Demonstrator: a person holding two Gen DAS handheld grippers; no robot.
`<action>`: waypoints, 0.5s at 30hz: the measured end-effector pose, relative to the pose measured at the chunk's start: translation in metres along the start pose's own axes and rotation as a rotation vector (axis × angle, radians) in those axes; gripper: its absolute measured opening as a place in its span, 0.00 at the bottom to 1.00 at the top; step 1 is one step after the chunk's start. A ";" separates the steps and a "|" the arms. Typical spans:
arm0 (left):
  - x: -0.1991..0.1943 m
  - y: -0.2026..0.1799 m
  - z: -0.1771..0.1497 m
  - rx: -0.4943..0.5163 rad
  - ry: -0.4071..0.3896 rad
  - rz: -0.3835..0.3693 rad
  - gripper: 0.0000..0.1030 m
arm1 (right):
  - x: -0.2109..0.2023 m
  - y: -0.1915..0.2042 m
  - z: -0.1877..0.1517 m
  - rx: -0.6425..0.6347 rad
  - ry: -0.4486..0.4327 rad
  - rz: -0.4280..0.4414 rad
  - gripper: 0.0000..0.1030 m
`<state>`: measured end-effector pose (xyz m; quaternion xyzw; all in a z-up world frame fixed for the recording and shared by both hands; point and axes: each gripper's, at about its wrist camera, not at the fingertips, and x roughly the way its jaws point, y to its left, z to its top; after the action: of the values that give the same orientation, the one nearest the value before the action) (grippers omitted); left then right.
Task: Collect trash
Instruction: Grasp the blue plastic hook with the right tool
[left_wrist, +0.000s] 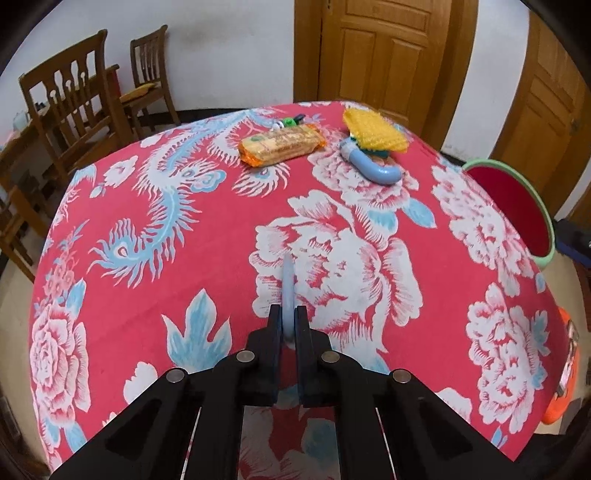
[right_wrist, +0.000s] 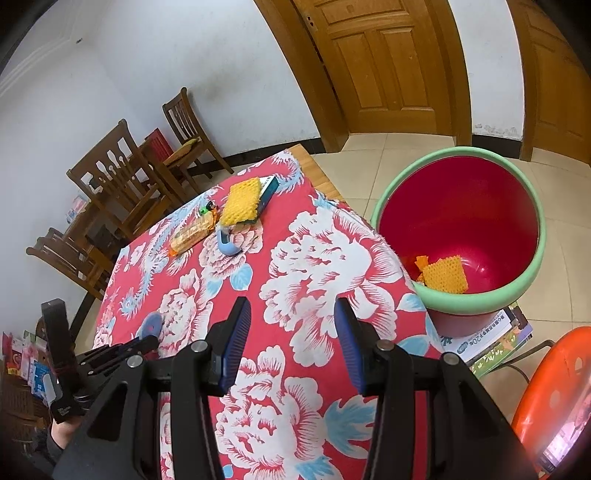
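My left gripper (left_wrist: 288, 317) is shut on a thin light-blue disc (left_wrist: 287, 284), held edge-on above the flowered tablecloth; it also shows in the right wrist view (right_wrist: 149, 326). My right gripper (right_wrist: 291, 314) is open and empty over the table's near right part. At the far end lie an orange biscuit packet (left_wrist: 282, 144) (right_wrist: 192, 232), a yellow foam net (left_wrist: 373, 129) (right_wrist: 240, 201), a light-blue curved handle (left_wrist: 373, 166) (right_wrist: 227, 245) and a small green lighter (left_wrist: 291, 121) (right_wrist: 207, 209). The red bin with a green rim (right_wrist: 532, 273) (left_wrist: 546, 218) stands right of the table, holding orange foam net pieces (right_wrist: 443, 273).
The table wears a red flowered cloth (left_wrist: 184, 258) (right_wrist: 295, 258). Wooden chairs (left_wrist: 70, 110) (right_wrist: 118, 177) stand at the left. An orange plastic stool (right_wrist: 554, 398) and books (right_wrist: 491, 343) sit by the bin. Wooden doors (left_wrist: 388, 51) are behind.
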<state>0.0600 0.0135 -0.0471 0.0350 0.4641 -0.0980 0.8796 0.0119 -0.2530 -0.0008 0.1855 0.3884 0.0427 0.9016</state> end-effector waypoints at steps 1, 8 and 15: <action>-0.002 0.000 0.000 -0.004 -0.010 -0.009 0.05 | 0.001 0.000 0.000 -0.001 0.003 0.000 0.47; -0.010 0.007 0.012 -0.075 -0.073 -0.043 0.05 | 0.019 0.008 0.006 -0.026 0.053 0.018 0.47; -0.006 0.010 0.031 -0.141 -0.112 -0.060 0.05 | 0.049 0.038 0.020 -0.123 0.088 0.020 0.47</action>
<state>0.0842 0.0194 -0.0249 -0.0463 0.4208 -0.0933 0.9012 0.0624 -0.2134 -0.0077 0.1314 0.4224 0.0835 0.8929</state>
